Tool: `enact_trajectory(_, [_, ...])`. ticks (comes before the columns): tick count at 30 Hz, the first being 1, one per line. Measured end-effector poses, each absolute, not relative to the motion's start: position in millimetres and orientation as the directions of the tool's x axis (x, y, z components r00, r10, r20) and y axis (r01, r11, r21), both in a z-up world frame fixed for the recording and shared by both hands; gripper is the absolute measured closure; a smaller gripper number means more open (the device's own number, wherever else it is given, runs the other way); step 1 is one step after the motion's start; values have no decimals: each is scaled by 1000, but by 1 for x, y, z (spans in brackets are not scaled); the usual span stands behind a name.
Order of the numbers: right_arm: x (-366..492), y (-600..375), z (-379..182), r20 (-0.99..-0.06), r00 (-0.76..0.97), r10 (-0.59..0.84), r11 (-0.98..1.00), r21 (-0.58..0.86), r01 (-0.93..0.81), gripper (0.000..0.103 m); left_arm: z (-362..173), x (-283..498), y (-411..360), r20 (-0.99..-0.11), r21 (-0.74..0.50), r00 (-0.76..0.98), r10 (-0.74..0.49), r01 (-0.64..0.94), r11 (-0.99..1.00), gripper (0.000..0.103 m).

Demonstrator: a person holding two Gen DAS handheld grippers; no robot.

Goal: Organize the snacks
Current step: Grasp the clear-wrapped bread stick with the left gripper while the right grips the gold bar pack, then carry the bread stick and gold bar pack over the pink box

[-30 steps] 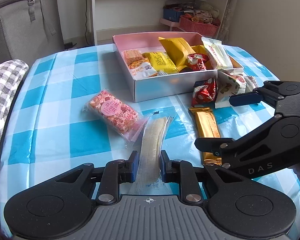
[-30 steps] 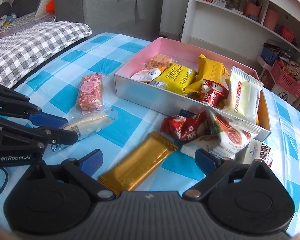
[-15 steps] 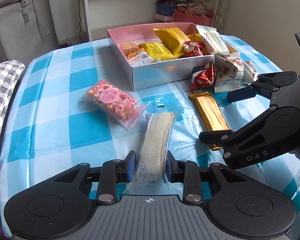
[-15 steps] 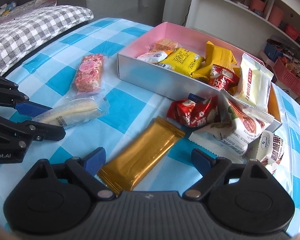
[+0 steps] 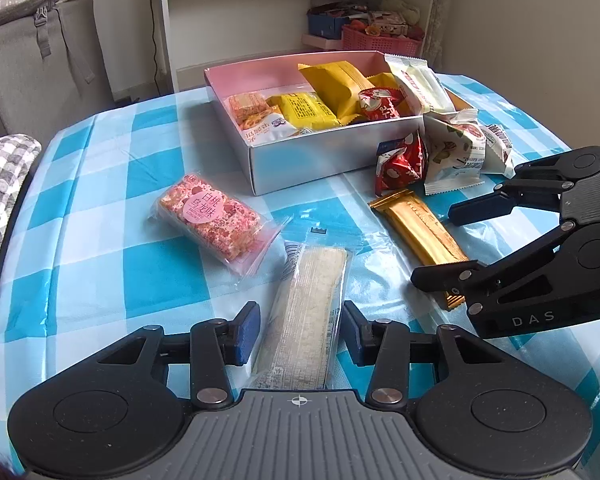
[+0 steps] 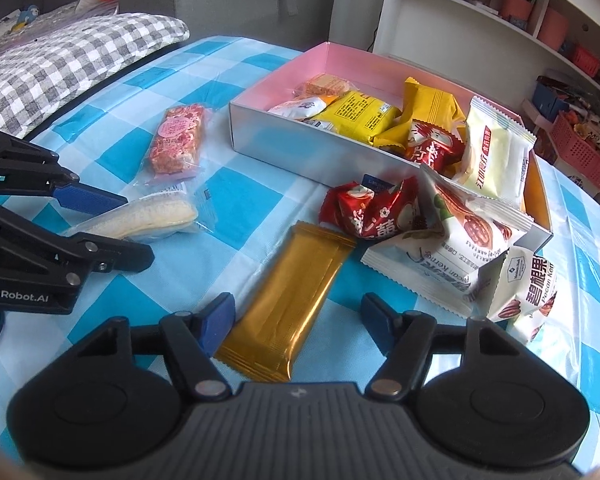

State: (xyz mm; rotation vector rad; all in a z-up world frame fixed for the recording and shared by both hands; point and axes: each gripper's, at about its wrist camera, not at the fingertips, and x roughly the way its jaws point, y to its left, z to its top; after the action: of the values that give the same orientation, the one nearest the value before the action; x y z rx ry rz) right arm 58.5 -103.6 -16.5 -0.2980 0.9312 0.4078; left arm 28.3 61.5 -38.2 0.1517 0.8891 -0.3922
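We note the gold bar (image 6: 290, 304) at lower centre, long axis running up-frame toward the box (image 6: 320, 156), between the right gripper (image 6: 298, 320) jaws, just closing, not yet touching

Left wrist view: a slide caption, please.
Left hand-held gripper open around the pale wafer pack; right hand-held gripper straddling the gold bar.
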Motion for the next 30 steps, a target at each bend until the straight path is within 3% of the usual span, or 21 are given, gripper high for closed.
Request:
enact_trajectory(5, [58, -102, -15, -826, 506, 248, 873, -35, -486, 62, -37, 27, 59, -787, -25, 560, -258, 389, 921, 64])
enact_trajectory(7, [58, -100, -14, -827, 498, 262, 869, -22, -494, 73, -36, 27, 59, -791, -24, 559, -248, 377, 926, 70])
enact_trajectory(9, [58, -98, -13, -827, 494, 268, 868, -15, -497, 77, -35, 28, 59, -794, -22, 559, -238, 365, 931, 77])
enact_trajectory(15, [59, -97, -10, -825, 496, 271, 872, -8, -490, 77, -30, 28, 62, -792, -37, 562, -241, 349, 936, 85])
enact_trajectory(30, [54, -102, 16, -788, 532, 311, 870, 10, -492, 77, -11, 26, 57, -776, -59, 572, -266, 353, 934, 86])
